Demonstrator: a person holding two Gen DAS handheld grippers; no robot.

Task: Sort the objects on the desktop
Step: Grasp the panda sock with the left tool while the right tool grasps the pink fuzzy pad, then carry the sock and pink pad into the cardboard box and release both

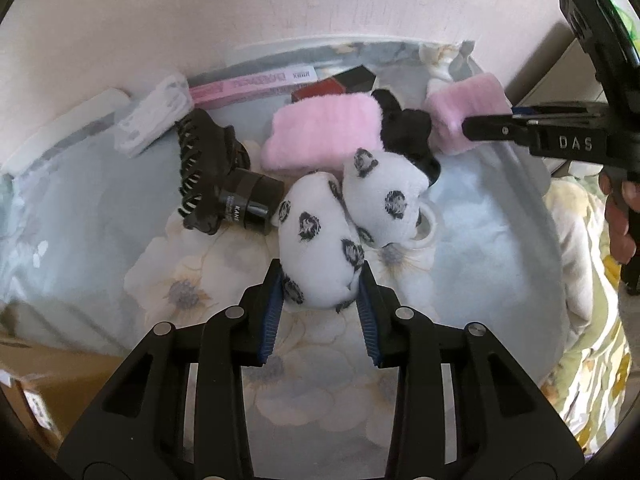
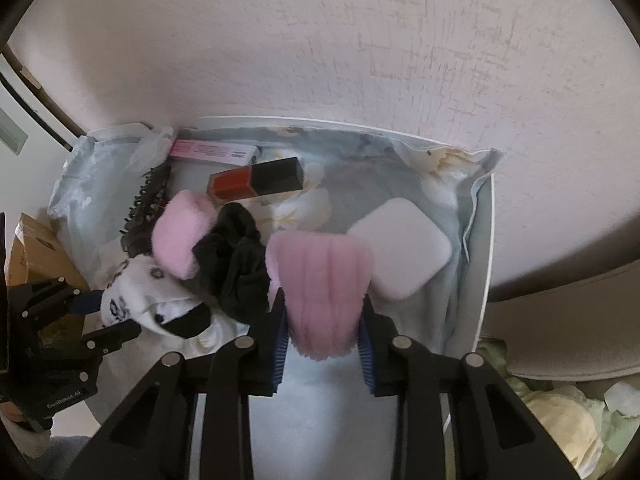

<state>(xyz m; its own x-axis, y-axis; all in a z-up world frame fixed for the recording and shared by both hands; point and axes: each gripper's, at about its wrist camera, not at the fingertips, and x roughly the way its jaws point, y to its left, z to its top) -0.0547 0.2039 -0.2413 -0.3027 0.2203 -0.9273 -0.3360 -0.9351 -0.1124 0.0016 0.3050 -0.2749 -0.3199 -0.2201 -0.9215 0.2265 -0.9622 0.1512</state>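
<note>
My left gripper (image 1: 322,284) has its blue-padded jaws closed against the near end of a white plush sock with black spots (image 1: 316,240); a second spotted sock (image 1: 384,196) lies against it. My right gripper (image 2: 322,316) is shut on a pink fluffy sock (image 2: 320,280), also seen in the left wrist view (image 1: 464,116). Another pink sock (image 1: 320,132) and a black cloth (image 2: 236,264) lie between them. All rest on a floral cloth over a white tray (image 2: 486,264).
A black claw hair clip (image 1: 200,168), a dark cosmetic jar (image 1: 252,200), a red and black lip tint tube (image 2: 256,182), a pink box (image 1: 248,82) and a white square case (image 2: 400,248) lie on the cloth. A cardboard box (image 1: 52,372) stands at left.
</note>
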